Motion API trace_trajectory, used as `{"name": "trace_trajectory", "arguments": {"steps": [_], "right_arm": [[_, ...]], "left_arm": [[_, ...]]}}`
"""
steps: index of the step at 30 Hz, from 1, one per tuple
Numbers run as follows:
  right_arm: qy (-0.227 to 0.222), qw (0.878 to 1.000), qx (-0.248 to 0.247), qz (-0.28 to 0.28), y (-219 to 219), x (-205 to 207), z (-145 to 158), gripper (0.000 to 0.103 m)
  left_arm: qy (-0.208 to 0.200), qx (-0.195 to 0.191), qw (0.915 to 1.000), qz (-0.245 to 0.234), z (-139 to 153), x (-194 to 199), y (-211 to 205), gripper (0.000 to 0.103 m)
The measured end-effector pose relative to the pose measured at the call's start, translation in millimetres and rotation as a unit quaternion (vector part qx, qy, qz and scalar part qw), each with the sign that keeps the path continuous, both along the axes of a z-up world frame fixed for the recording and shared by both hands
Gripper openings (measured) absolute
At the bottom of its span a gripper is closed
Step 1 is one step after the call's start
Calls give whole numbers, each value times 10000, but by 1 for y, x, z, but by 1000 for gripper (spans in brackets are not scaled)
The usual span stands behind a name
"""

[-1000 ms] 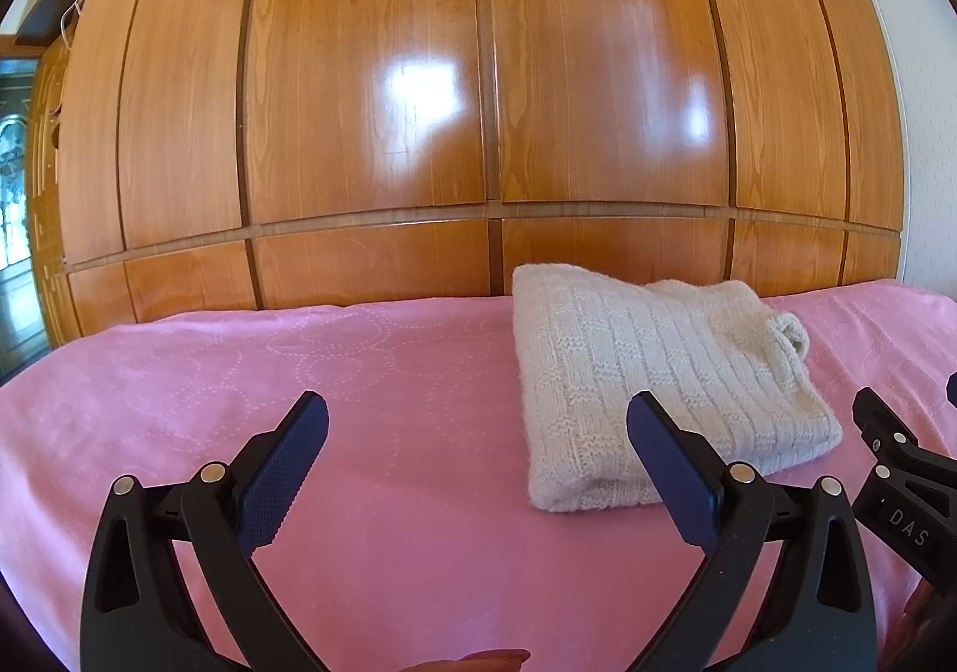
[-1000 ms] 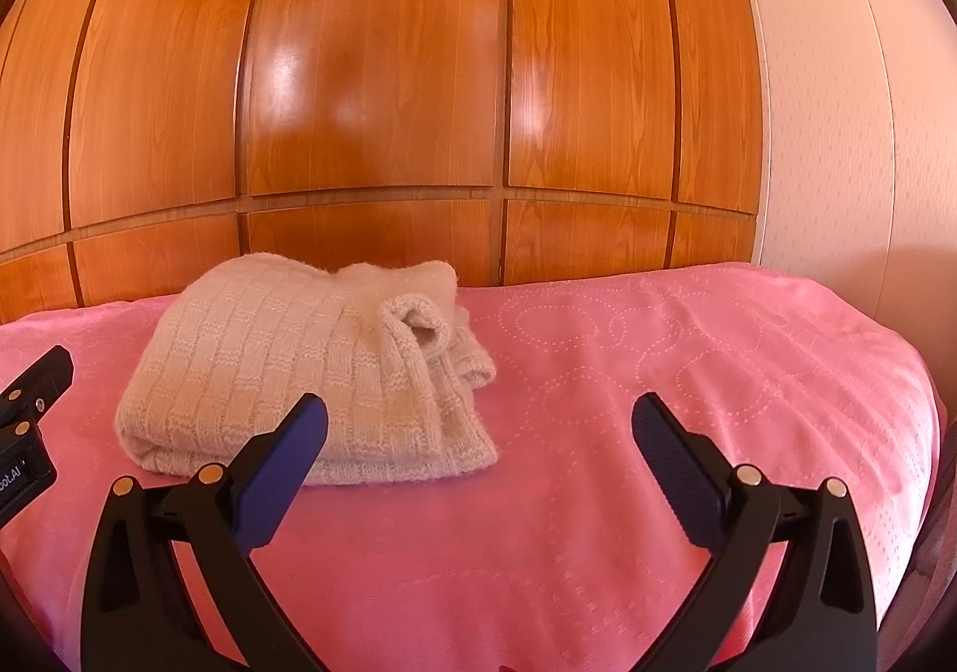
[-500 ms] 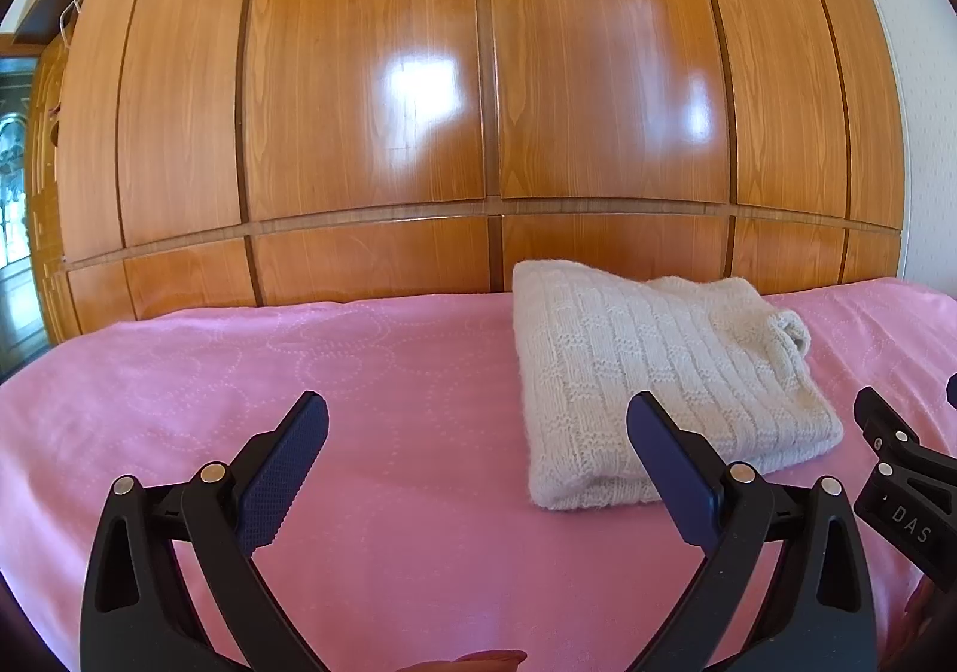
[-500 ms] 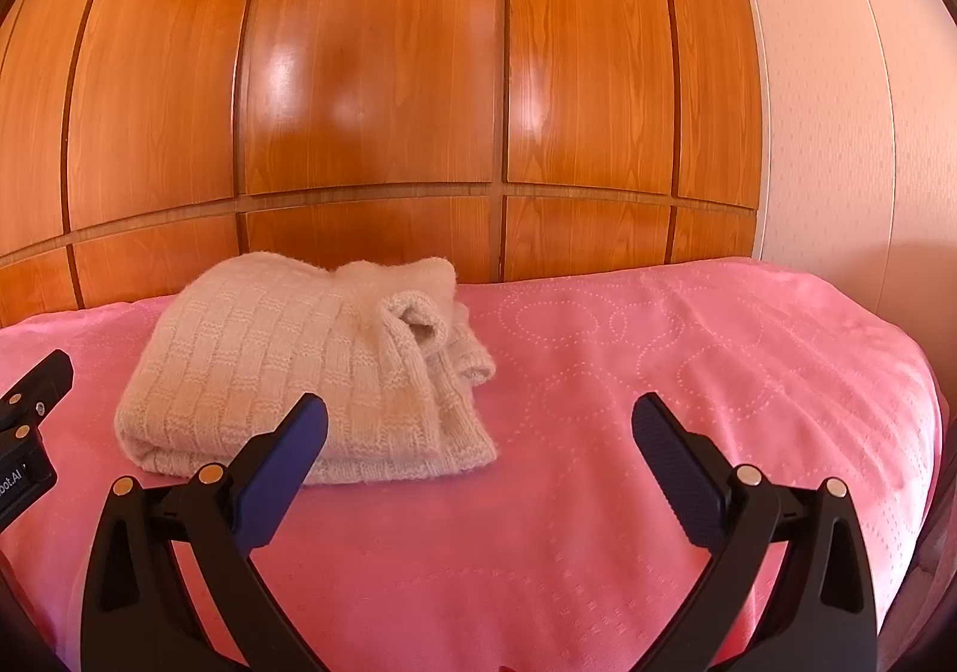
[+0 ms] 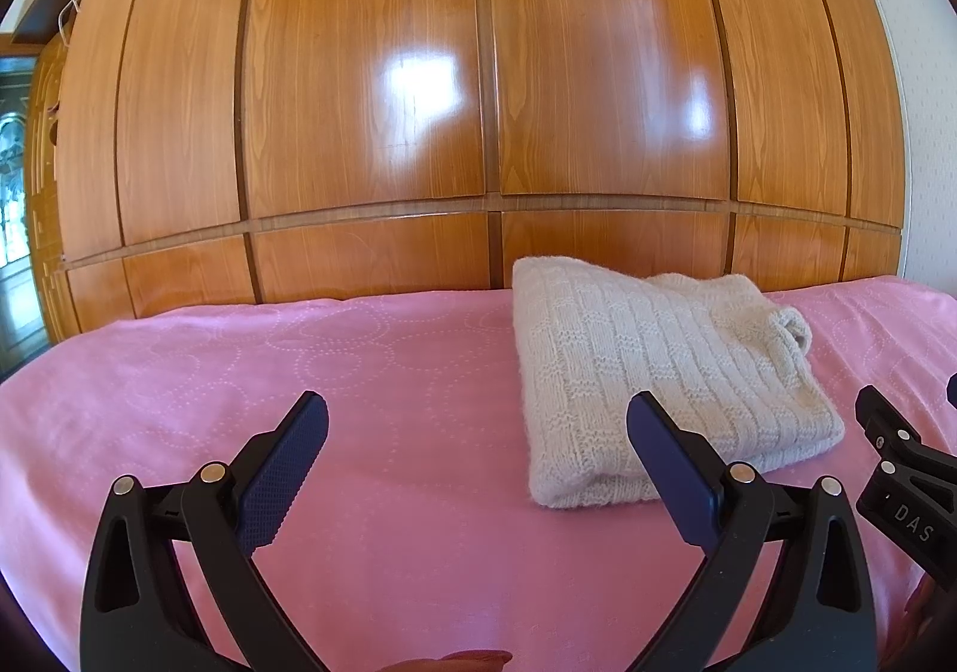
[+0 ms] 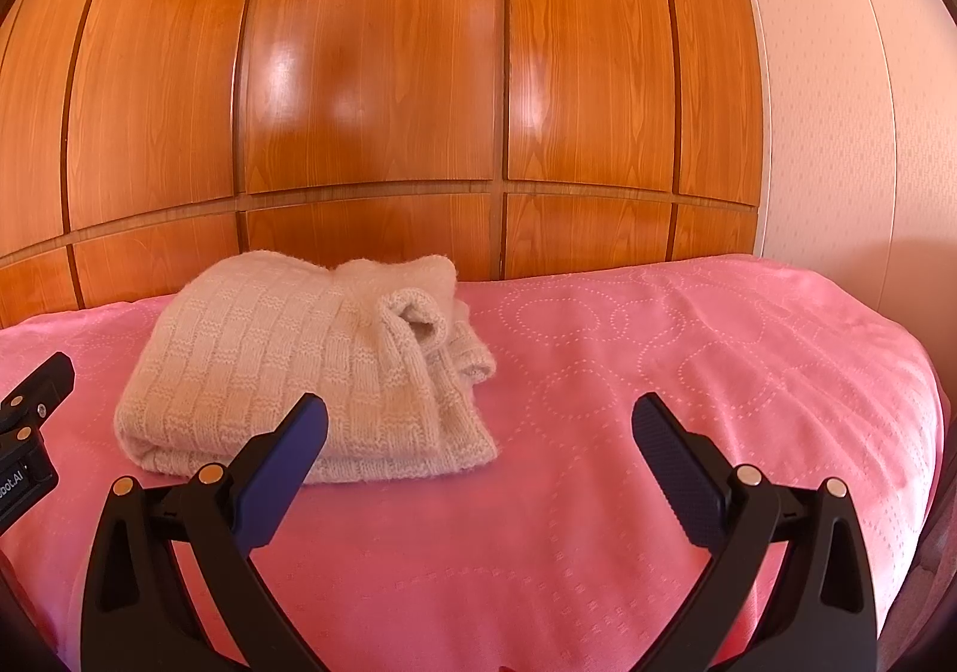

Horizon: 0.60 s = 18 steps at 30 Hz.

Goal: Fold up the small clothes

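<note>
From the left wrist view, the left gripper (image 5: pixel 478 444) hangs above the pink bedspread (image 5: pixel 383 373) with its two blue-padded fingers (image 5: pixel 287 462) spread wide apart and nothing between them. The cream knitted sweater (image 5: pixel 652 373) lies folded into a compact rectangle on the bedspread, ahead and to the right of this gripper; the right-hand finger overlaps the sweater's near corner in the picture, though whether it touches the knit cannot be told. Part of the right gripper (image 5: pixel 897 468) shows at the right edge, near the sweater's right side. Behind the bed stands a glossy wooden wardrobe (image 5: pixel 478 91). From the right wrist view, the right gripper (image 6: pixel 478 444) likewise has its fingers (image 6: pixel 676 462) held well apart and empty over the bedspread (image 6: pixel 658 373). The sweater (image 6: pixel 287 361) sits ahead and to the left, its rolled collar or cuff end turned toward the middle of the bed, the folded edge nearest the camera. The left gripper's tip (image 6: pixel 36 391) pokes in at the left edge, beside the sweater. The wardrobe (image 6: pixel 383 73) fills the background, with a pale wall (image 6: pixel 837 103) to its right.
</note>
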State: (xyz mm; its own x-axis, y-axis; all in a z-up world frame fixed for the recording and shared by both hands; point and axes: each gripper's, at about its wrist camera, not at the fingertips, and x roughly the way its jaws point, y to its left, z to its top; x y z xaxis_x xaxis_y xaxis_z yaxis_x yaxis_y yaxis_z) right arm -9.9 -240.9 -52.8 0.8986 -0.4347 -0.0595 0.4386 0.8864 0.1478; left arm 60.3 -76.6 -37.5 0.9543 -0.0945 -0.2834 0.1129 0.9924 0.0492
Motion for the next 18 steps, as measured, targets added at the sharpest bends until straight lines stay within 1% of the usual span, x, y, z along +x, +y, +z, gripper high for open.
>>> {"name": "trace_trajectory", "arguments": {"steps": [18], "right_arm": [[18, 10000, 28, 20, -2, 1, -1, 101]], "left_arm": [[-18, 21, 10000, -29, -1, 4, 6, 99]]}}
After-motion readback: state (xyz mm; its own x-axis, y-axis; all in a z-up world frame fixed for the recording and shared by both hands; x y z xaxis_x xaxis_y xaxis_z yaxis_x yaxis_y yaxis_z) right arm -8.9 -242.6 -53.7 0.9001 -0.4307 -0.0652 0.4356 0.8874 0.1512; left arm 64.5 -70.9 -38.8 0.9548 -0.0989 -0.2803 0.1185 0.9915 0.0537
